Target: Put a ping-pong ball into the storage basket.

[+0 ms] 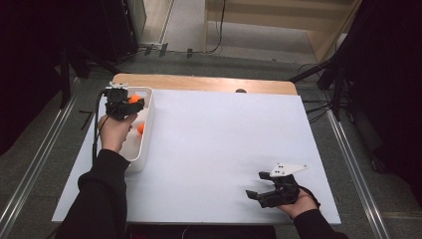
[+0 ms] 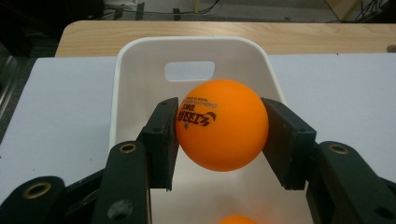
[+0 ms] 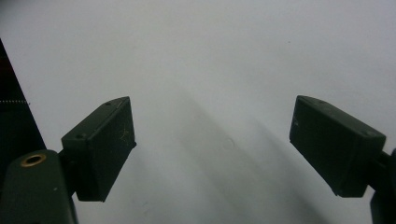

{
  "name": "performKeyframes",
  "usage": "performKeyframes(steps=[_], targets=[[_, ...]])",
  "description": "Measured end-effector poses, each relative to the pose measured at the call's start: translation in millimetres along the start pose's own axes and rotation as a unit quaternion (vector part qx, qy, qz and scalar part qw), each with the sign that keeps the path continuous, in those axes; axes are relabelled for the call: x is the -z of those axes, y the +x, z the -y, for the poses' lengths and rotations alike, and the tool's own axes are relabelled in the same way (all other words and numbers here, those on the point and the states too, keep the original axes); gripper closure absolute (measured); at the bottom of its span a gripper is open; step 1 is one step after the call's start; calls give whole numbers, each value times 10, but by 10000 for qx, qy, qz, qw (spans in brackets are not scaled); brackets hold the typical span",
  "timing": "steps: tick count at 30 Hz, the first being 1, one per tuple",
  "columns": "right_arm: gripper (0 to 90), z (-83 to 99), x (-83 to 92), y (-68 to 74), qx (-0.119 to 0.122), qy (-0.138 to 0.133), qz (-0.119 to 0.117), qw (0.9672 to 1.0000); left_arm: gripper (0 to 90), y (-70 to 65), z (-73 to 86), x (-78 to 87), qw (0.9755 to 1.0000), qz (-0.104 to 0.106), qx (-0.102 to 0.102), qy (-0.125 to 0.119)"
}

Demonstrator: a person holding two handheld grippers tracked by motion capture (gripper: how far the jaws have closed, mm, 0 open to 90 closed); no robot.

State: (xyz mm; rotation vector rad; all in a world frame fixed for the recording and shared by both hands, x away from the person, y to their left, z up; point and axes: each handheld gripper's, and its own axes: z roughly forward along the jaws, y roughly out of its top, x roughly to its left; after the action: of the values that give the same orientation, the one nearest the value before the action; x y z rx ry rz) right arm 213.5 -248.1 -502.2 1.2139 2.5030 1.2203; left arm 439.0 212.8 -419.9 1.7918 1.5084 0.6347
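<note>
At the upper left of the high view, our left claw (image 1: 130,106) grips an orange ball (image 2: 221,124) above the white bin (image 2: 140,51); next we release it inside. Our right claw (image 1: 260,185) rests spread wide and empty, lower right

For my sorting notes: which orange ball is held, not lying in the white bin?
The printed orange plastic ball, clamped by the left tongs; another orange ball lies loose.

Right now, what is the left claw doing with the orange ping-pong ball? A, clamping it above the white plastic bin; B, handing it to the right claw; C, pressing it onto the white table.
A: the left claw pinches the orange ping-pong ball between both pads, above the white plastic bin.
</note>
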Motion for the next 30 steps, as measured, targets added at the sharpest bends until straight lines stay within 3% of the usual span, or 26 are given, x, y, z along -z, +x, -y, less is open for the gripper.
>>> performKeyframes(steps=[4,10,14,19,23,30], targets=[[126,0,-2,0,-2,11,3,10000,494,-3,7,-7,10000,-18,-66,31],[126,4,4,-1,-31,29,3,10000,320,3,-32,19,9996,274,55,25],[126,4,8,-12,-5,-1,19,10000,277,-15,-49,37,9993,366,8,71],[126,-2,3,-2,-13,11,4,10000,267,-43,-74,80,9986,515,-76,121],[126,-1,0,-3,-3,13,4,10000,243,-56,-94,115,9969,773,-32,136],[126,1,9,-6,11,-1,9,10000,243,-105,-103,138,9952,950,-98,230]])
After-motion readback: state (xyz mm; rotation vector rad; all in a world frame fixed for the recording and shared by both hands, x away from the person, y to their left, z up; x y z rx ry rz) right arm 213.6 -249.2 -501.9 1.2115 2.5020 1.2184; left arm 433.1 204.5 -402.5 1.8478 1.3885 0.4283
